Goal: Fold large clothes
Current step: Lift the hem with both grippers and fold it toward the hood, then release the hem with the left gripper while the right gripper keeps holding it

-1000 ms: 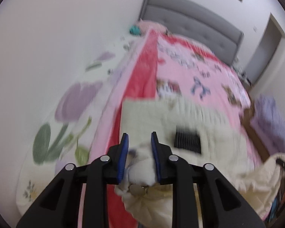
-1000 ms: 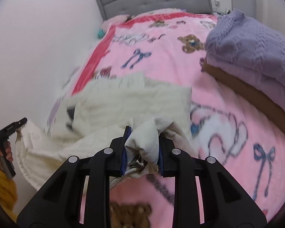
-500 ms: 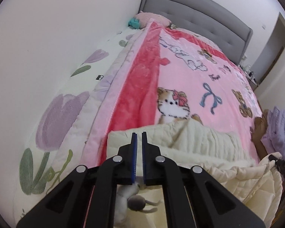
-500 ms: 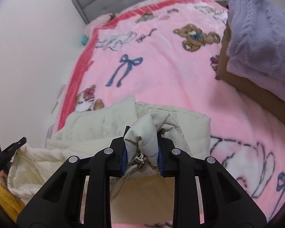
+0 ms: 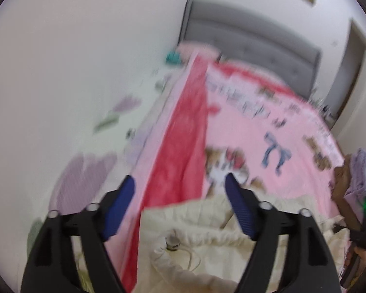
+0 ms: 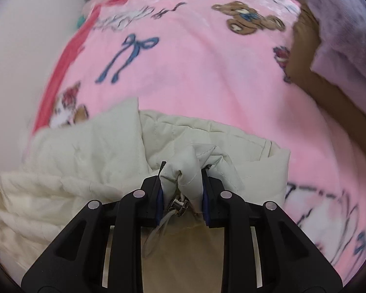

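Observation:
A cream quilted jacket point(image 5: 207, 232) lies on the pink blanket point(image 5: 268, 127) near its red border. My left gripper point(image 5: 179, 178) hovers over the jacket's near edge; its jaws are opening wide, and the pads touch no fabric. A cord toggle point(image 5: 173, 241) lies on the cloth just below them. In the right wrist view, my right gripper point(image 6: 181, 178) is shut on a bunched fold of the jacket point(image 6: 90, 146), and a metal toggle point(image 6: 179, 205) dangles between its fingers. The left view is blurred.
A folded lilac knit point(image 6: 341, 24) rests on a brown garment point(image 6: 312, 73) at the right of the bed. The grey headboard point(image 5: 244, 41) stands at the far end. A white wall and a tulip-print sheet point(image 5: 85, 175) run along the left.
My left gripper went from shut on the jacket's edge to wide open, leaving the cloth on the bed. My right gripper sank toward the bed with its fold still pinched.

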`<state>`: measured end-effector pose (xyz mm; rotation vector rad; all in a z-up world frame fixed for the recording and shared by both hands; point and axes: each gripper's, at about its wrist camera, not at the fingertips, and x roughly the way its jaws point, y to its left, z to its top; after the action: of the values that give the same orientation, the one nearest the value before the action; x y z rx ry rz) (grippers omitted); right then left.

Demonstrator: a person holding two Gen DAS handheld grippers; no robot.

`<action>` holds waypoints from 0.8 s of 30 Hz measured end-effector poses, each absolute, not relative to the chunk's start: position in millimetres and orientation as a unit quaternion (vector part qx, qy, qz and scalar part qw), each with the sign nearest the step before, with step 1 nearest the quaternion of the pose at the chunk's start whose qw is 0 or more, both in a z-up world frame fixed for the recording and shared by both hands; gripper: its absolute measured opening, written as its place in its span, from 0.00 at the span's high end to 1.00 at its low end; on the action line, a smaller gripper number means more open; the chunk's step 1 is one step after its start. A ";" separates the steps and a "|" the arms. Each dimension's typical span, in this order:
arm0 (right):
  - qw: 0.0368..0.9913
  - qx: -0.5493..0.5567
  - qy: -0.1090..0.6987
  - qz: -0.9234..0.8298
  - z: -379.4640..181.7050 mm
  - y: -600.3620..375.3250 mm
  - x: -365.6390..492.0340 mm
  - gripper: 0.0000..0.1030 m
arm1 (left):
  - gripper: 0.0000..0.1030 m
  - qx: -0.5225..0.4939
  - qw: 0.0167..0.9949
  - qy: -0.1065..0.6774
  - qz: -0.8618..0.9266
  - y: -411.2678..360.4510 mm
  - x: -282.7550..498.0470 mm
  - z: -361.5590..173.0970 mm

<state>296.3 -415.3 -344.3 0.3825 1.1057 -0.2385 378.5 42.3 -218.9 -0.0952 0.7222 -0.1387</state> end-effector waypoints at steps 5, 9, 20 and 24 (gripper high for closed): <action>0.820 0.200 0.523 -0.117 -350.3 -421.2 298.2 0.78 | 0.16 0.001 0.950 0.267 -0.163 32.1 315.9 -185.2; 0.817 0.201 0.527 -0.119 -354.0 -420.5 300.6 0.78 | 0.16 0.055 0.928 0.279 -0.243 3.5 258.2 -200.8; 0.816 0.205 0.529 -0.111 -349.4 -422.0 299.6 0.75 | 0.25 0.110 0.890 0.376 -0.233 -44.6 247.4 -292.3; 0.812 0.251 0.520 -0.084 -341.4 -434.3 293.3 0.67 | 0.26 0.053 0.880 0.422 -0.210 -41.2 277.6 -313.1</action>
<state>293.3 -434.3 -341.4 0.5363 1.1107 -0.1802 277.6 -41.2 -313.1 0.1100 0.8797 -0.4377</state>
